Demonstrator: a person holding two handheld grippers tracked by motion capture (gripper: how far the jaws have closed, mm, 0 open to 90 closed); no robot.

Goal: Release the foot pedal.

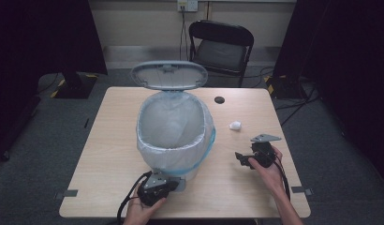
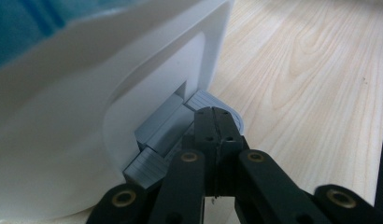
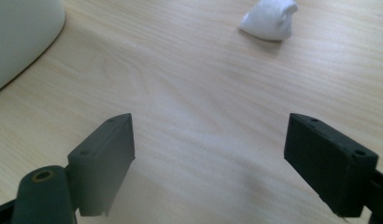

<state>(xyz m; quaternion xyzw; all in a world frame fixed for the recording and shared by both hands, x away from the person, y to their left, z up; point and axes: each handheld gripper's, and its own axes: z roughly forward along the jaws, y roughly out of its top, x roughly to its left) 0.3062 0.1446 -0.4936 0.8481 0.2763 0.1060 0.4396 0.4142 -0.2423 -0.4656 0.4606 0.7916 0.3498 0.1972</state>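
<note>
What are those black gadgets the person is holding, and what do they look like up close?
They are hand-held grippers. The left gripper and right gripper are black, each with two blocky jaws on linked bars with brass-coloured pivots, a grey three-cornered plate on top and a trailing black cable. No sleeves are visible.

The left gripper [image 2: 218, 122] has its black jaws pressed together, their tips on the grey pedal [image 2: 168, 135] at the white bin's [image 2: 63, 140] foot, wooden table [image 2: 311, 79] alongside.
</note>
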